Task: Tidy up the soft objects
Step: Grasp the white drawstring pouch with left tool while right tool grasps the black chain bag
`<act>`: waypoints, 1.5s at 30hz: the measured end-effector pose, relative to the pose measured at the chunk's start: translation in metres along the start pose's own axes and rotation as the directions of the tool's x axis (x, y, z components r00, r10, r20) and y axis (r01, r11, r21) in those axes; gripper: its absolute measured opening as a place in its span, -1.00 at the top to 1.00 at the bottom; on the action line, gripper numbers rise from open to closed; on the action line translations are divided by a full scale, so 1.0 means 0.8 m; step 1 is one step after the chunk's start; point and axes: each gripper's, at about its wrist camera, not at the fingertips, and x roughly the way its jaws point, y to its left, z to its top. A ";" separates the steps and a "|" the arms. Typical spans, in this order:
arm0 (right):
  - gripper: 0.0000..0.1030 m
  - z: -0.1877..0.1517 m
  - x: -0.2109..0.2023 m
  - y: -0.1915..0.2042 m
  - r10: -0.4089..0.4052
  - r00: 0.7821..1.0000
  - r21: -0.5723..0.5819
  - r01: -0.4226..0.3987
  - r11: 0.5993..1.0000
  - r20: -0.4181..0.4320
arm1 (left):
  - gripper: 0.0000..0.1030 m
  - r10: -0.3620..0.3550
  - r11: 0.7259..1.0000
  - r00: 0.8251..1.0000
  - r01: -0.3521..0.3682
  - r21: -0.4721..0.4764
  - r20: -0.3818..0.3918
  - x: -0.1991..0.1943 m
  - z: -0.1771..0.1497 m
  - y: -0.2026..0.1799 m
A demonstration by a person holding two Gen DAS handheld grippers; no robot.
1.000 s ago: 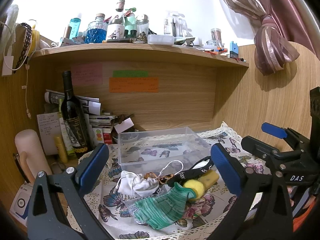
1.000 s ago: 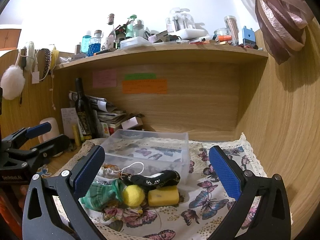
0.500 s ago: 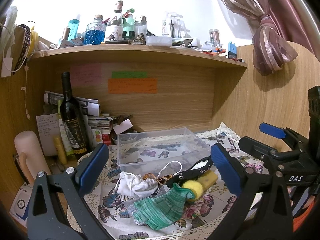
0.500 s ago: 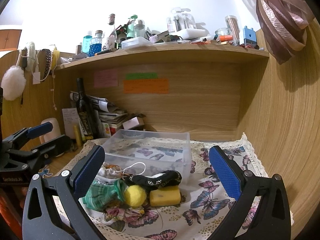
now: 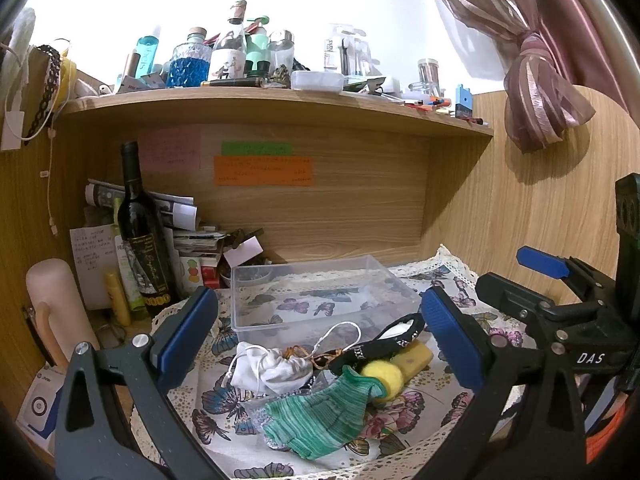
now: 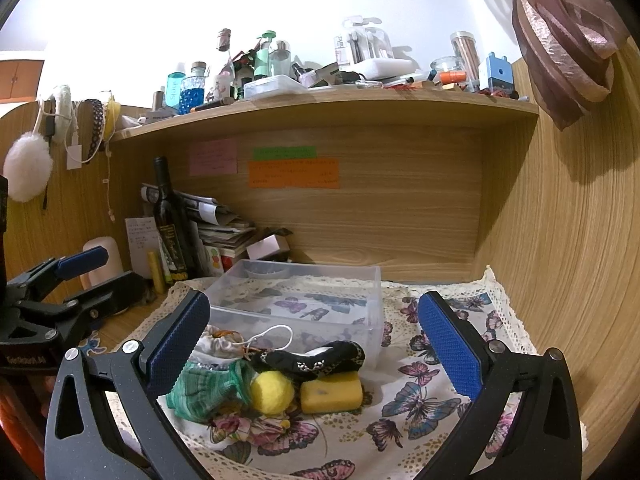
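A pile of soft things lies on the butterfly cloth [image 5: 224, 404] in front of a clear plastic box [image 5: 320, 292]: a green striped cloth [image 5: 320, 416], a white drawstring pouch [image 5: 272, 368], a yellow ball [image 5: 382, 376], a yellow sponge [image 5: 412, 356] and a black patterned band [image 5: 384, 344]. The right wrist view shows the same box [image 6: 304, 300], green cloth [image 6: 208, 388], ball [image 6: 272, 392], sponge [image 6: 332, 392] and band [image 6: 316, 360]. My left gripper [image 5: 320, 336] and right gripper [image 6: 312, 340] are both open and empty, held above and in front of the pile.
A wine bottle [image 5: 142, 236], papers and small boxes stand at the back left. A cluttered shelf [image 5: 280, 104] overhangs the desk. A wooden wall [image 6: 560, 260] closes the right side. The right gripper's body [image 5: 560, 312] shows at the right of the left view.
Both views have shifted very slightly; the grippers stay open and the soft things have not moved.
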 end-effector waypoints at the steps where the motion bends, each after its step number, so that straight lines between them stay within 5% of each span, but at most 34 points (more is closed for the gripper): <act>1: -1.00 0.000 0.000 0.000 -0.001 1.000 -0.002 0.001 1.000 0.002 | -1.00 0.000 1.000 1.000 0.000 0.001 0.002 0.000 0.000 0.000; 21: -1.00 -0.005 0.017 0.000 0.012 1.000 -0.002 -0.012 1.000 -0.025 | -1.00 -0.029 1.000 0.999 0.029 -0.003 -0.018 0.010 -0.004 0.005; 28: -1.00 -0.019 0.048 -0.003 0.025 0.996 -0.004 -0.026 1.000 -0.087 | -1.00 -0.077 0.997 0.993 0.078 0.009 -0.088 0.039 -0.023 0.011; 32: -1.00 -0.033 0.067 -0.011 0.038 0.990 0.000 -0.038 0.999 -0.134 | -1.00 -0.036 0.999 0.990 0.035 -0.007 -0.137 0.064 -0.036 0.027; 45: -0.99 -0.054 0.129 -0.043 0.084 0.950 0.045 -0.074 0.996 -0.302 | -0.82 -0.054 0.992 0.929 0.008 -0.128 -0.367 0.153 -0.069 0.093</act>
